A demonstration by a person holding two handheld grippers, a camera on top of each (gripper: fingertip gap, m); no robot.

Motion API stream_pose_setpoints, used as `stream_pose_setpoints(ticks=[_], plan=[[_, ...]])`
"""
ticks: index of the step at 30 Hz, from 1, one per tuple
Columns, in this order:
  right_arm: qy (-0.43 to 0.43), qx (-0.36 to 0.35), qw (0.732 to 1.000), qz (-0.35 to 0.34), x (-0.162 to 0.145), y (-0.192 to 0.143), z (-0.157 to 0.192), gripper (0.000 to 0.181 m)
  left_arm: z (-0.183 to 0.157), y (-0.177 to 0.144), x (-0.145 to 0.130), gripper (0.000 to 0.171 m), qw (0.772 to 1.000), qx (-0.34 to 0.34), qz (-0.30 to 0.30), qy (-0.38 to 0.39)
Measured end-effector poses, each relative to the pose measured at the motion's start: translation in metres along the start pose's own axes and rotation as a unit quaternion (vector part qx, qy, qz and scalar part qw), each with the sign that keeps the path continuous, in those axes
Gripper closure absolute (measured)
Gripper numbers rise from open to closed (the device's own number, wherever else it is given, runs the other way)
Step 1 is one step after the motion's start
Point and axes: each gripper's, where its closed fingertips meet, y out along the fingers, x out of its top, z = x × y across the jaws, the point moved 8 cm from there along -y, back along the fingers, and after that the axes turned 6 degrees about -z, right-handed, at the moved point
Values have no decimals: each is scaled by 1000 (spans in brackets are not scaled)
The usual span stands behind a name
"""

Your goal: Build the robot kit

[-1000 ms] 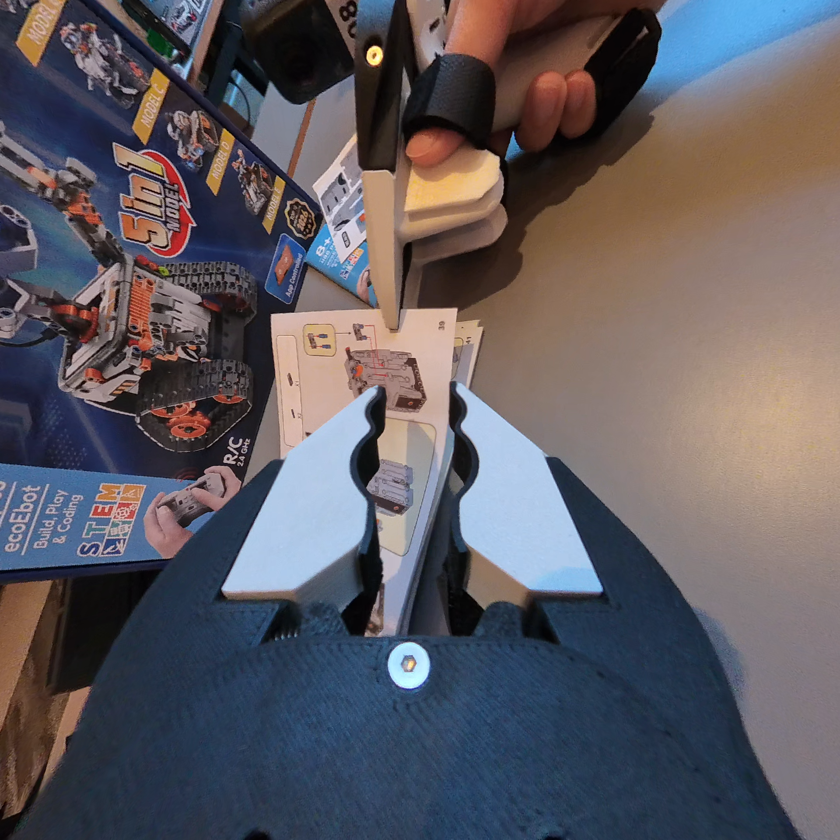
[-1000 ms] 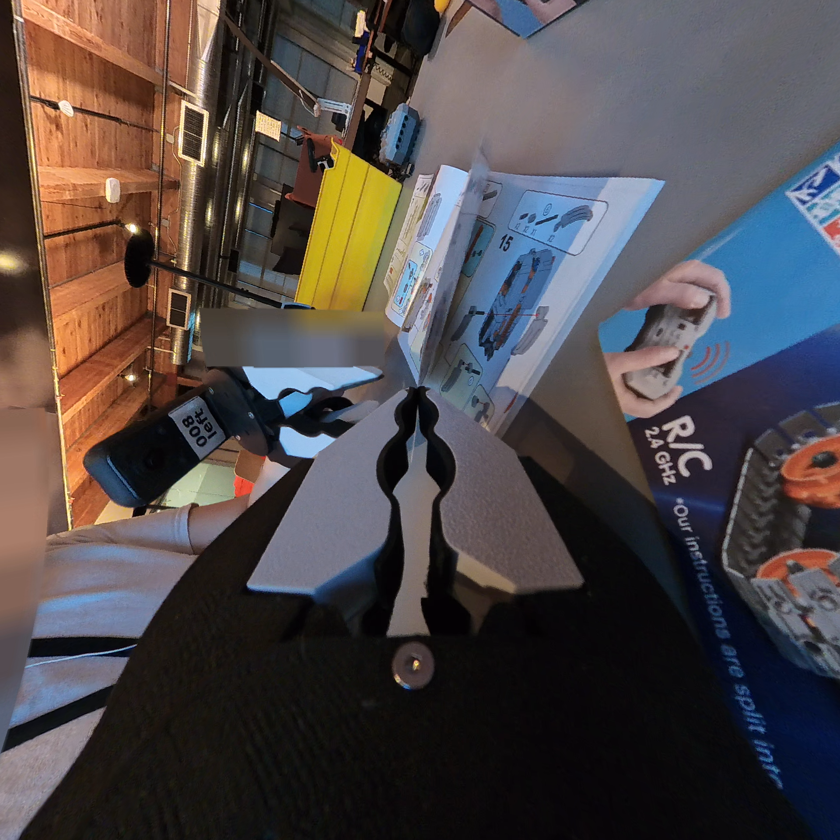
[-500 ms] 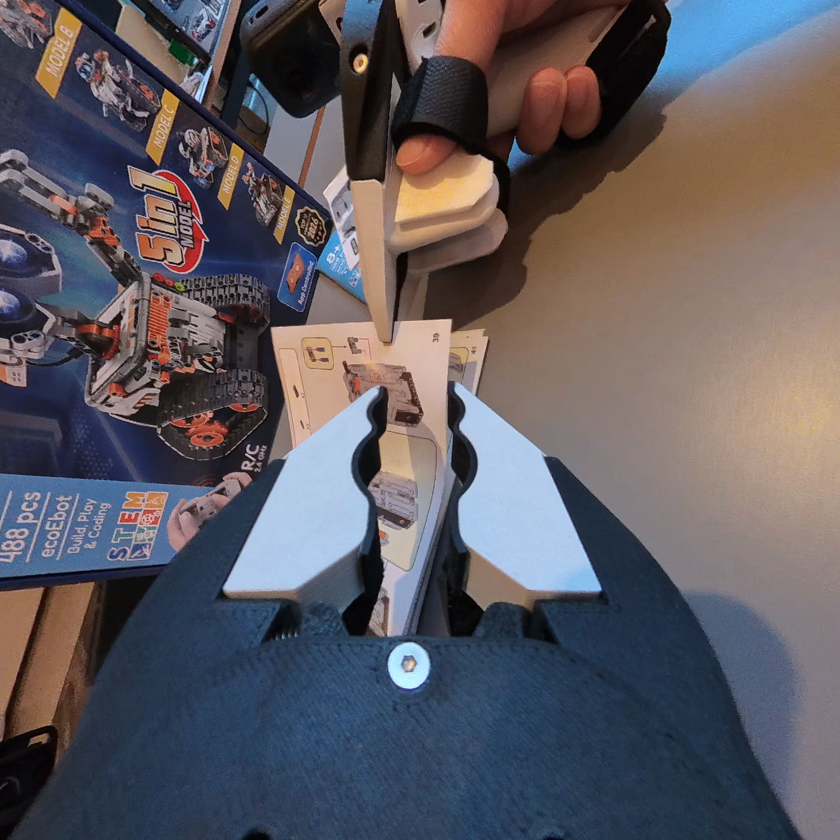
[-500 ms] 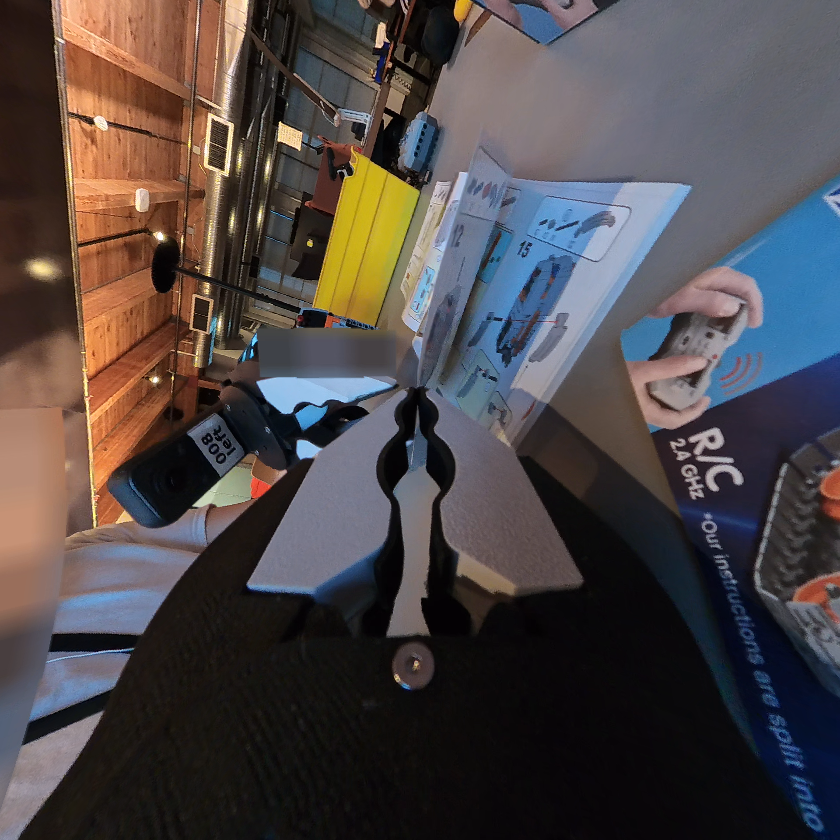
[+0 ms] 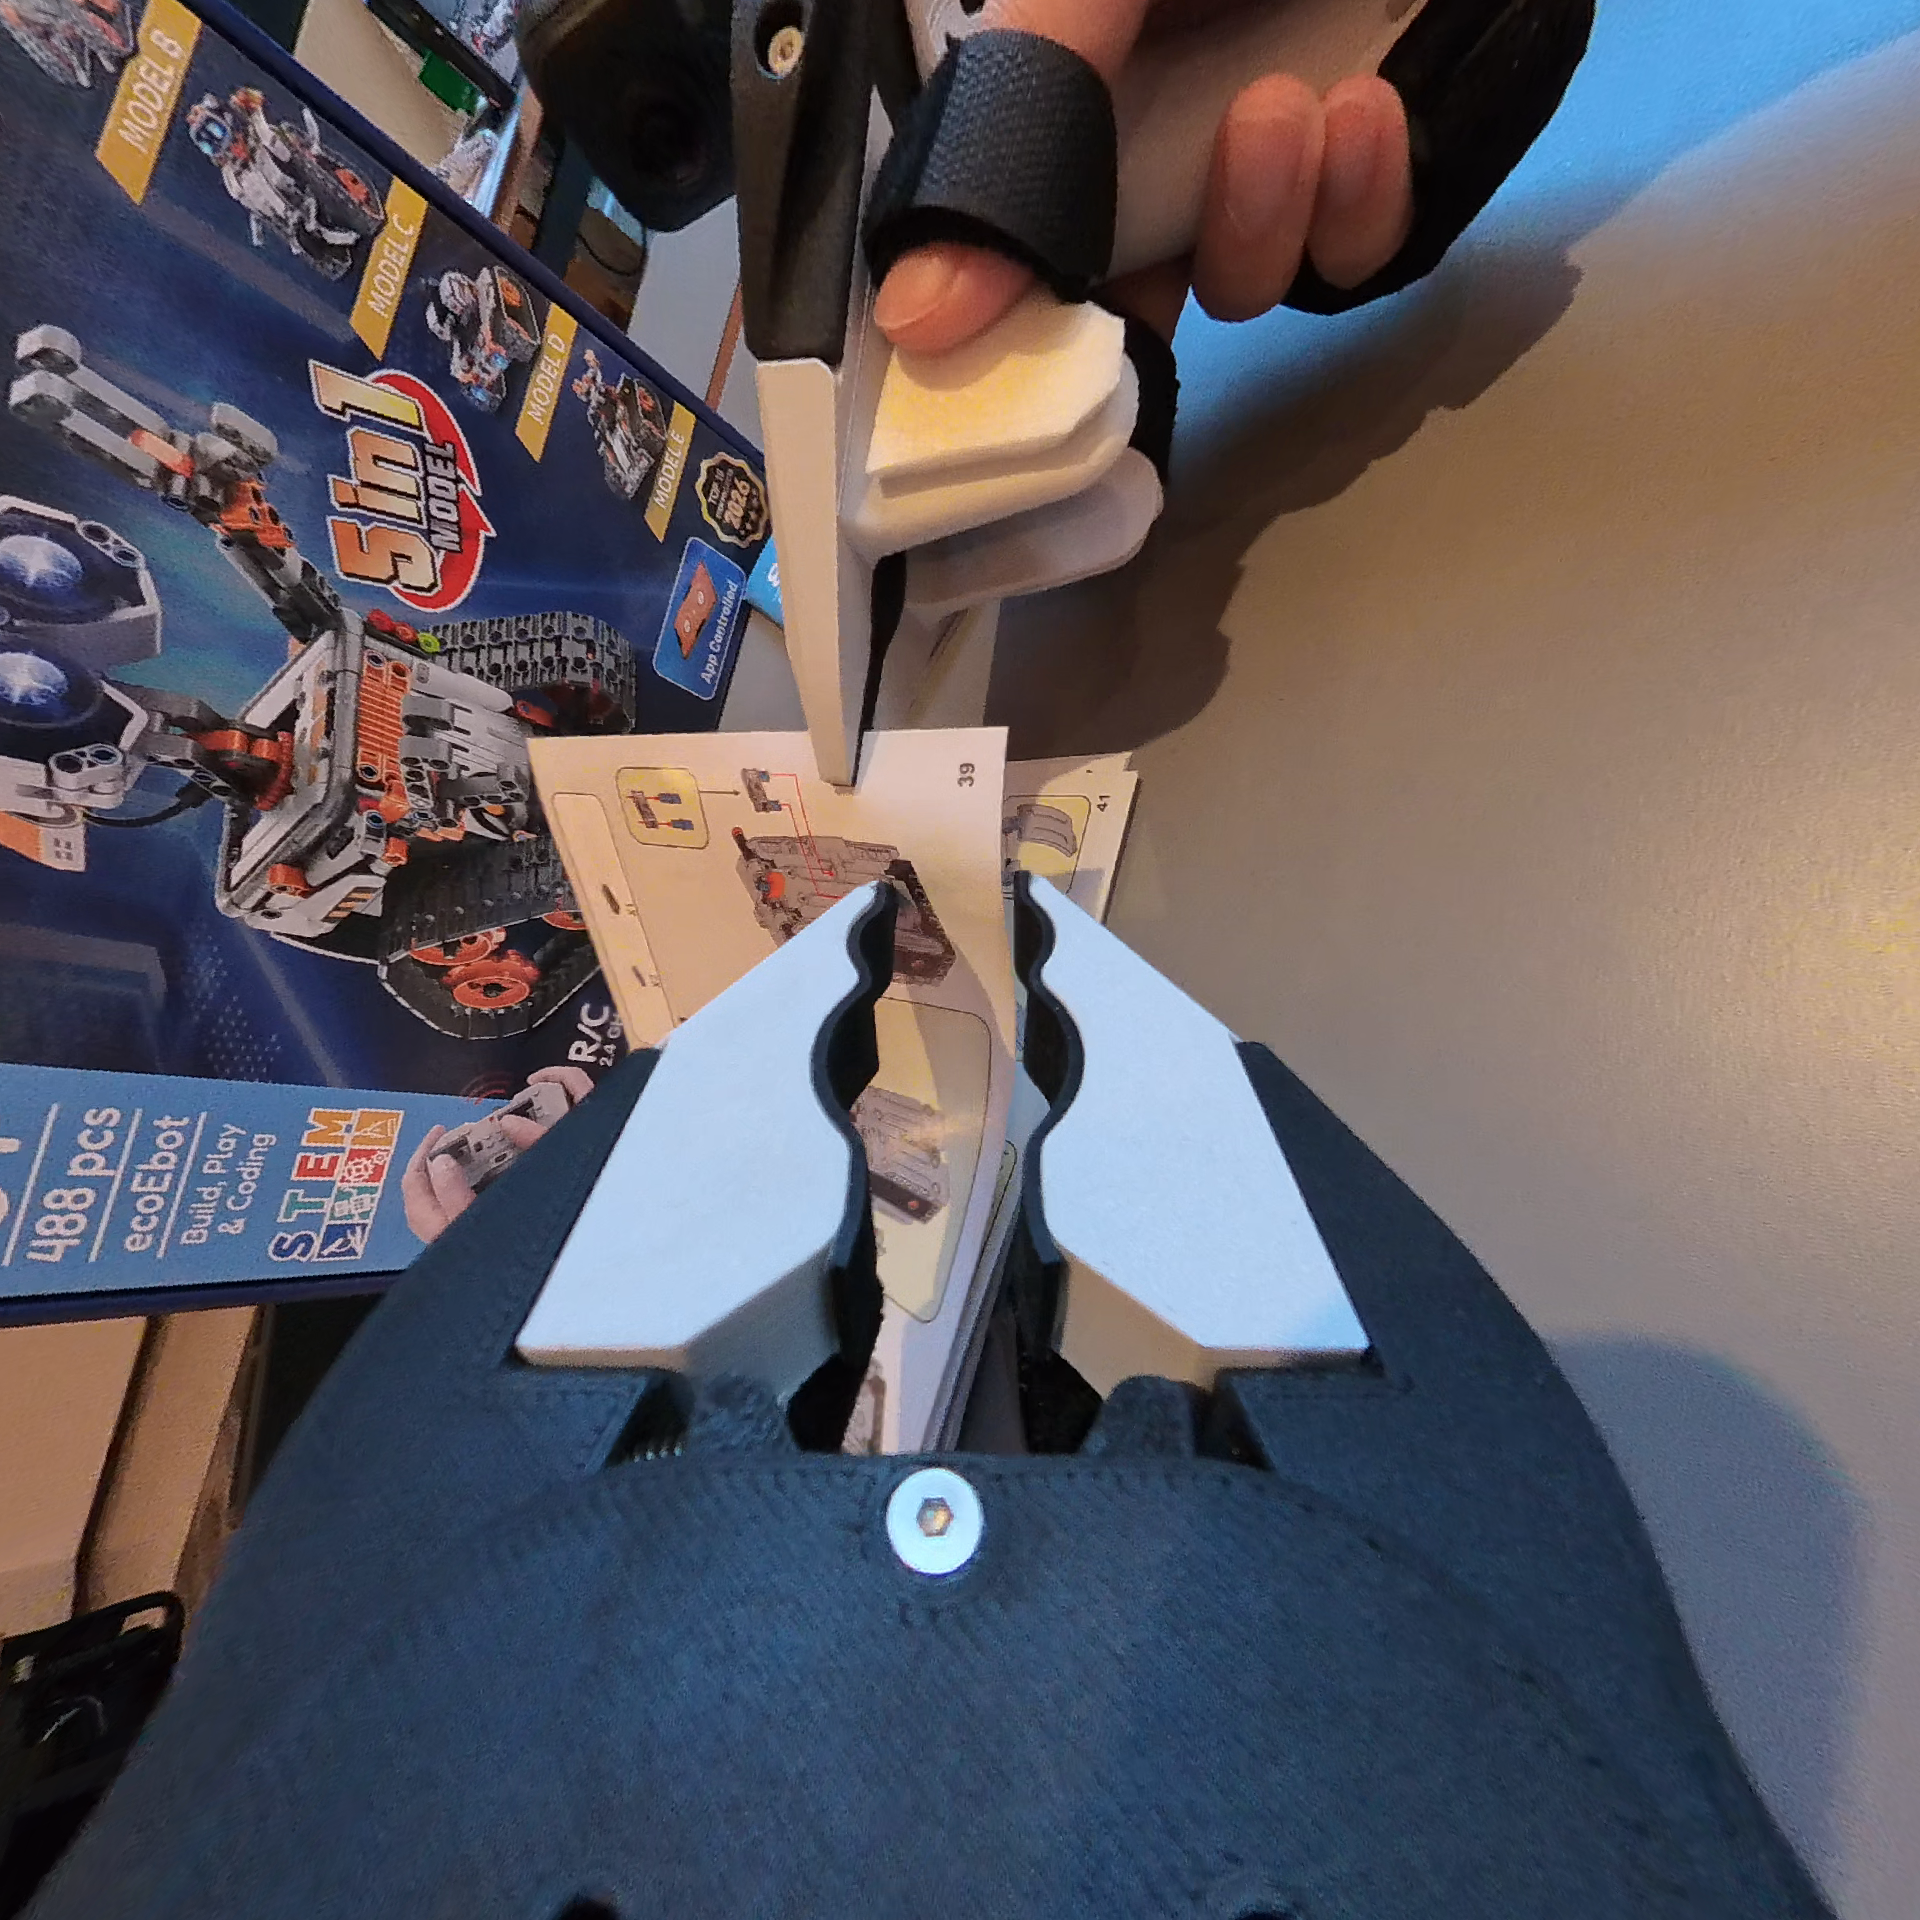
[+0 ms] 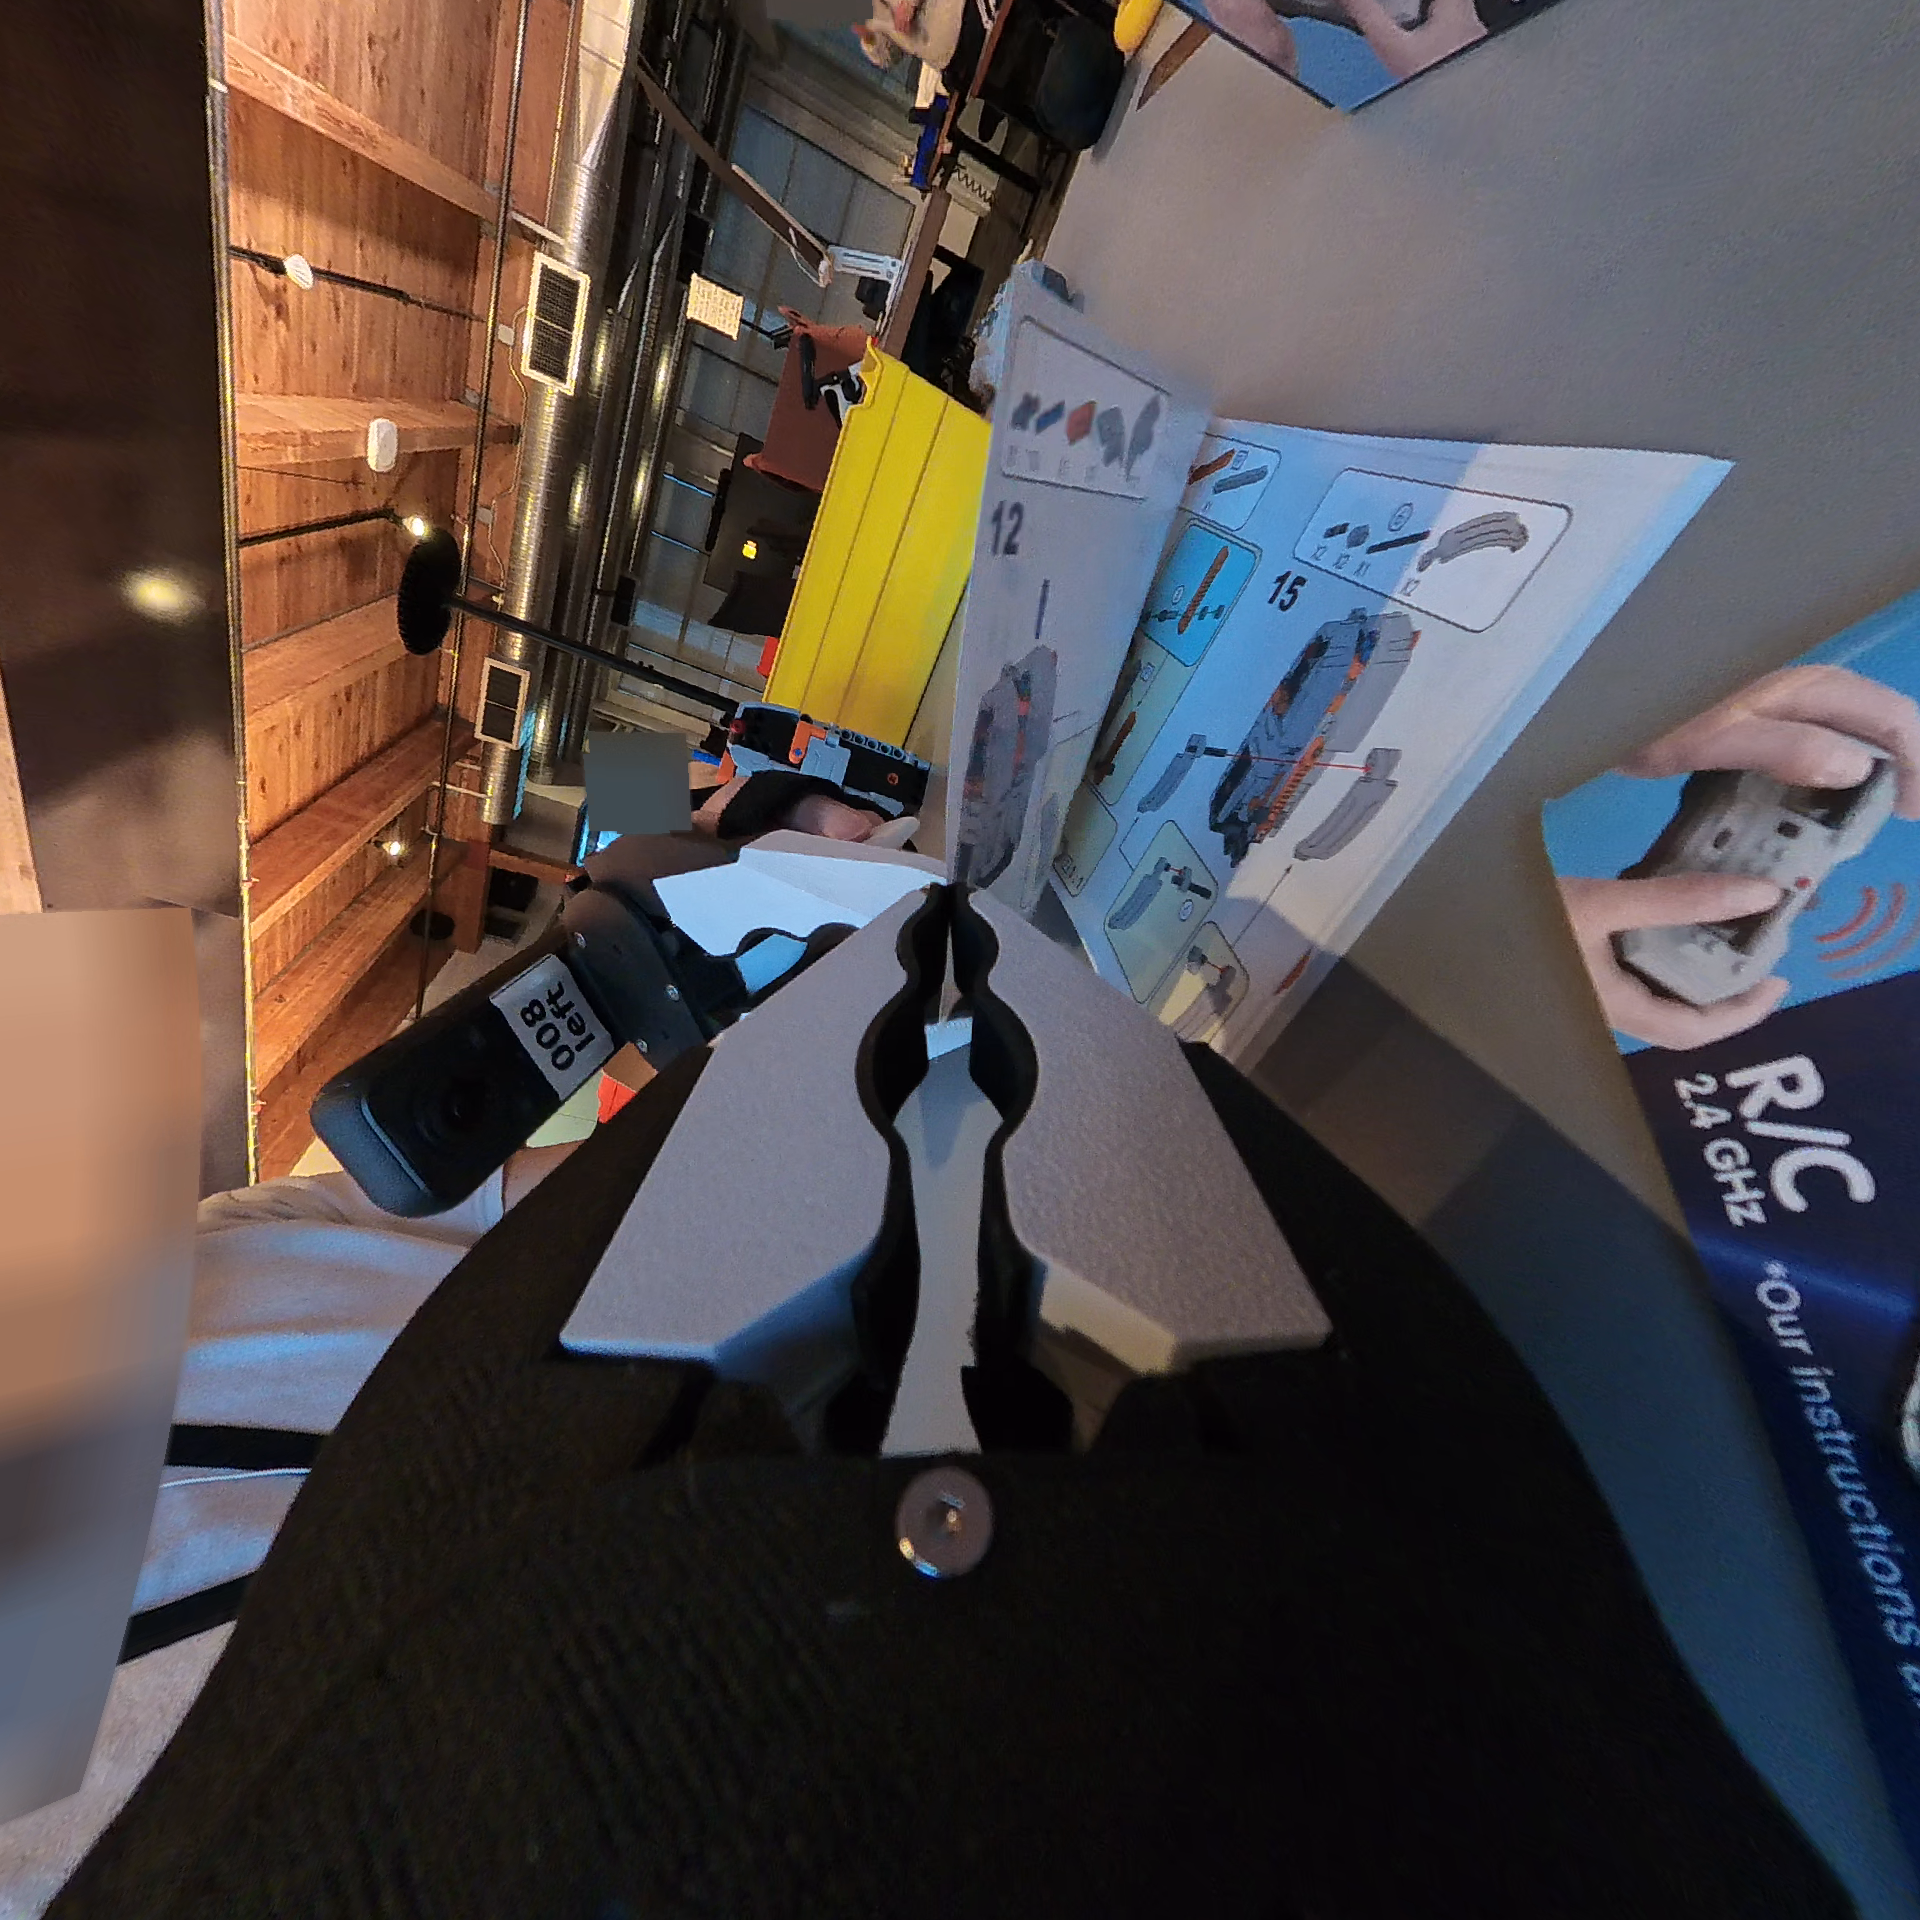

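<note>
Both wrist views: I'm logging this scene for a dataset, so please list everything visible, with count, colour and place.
instruction booklet: one, white with printed diagrams, open on the table, some pages raised between both grippers.
toy kit box: one, dark blue with a light blue band, flat beside the booklet.
table: one, grey-beige, under everything.
yellow panel: one, in the background room.
wooden wall: brown, background.
hand: one, strapped into the right gripper's handle.
left gripper: grey fingers, black body, pages standing between its parted fingers.
right gripper: same build, tips pinched on a page edge.
</note>
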Motion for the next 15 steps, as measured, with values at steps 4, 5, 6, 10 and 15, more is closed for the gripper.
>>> stream_pose_setpoints(ticks=[4,5,6,10,15], plan=[[1,3,1000,-3,1,0,1,181,2,-1,1,151,1000,9,-1,0],[1,3,1000,-4,1,0,1,181,2,-2,1,153,1000,10,-2,1],[1,3,1000,-4,1,0,1,181,2,-2,1,153,1000,11,-2,2],[3,3,1000,-8,2,-1,-1,181,2,-4,2,156,1000,16,0,9],[3,7,1000,-14,3,-2,-1,181,2,-6,3,161,1000,22,0,15]])
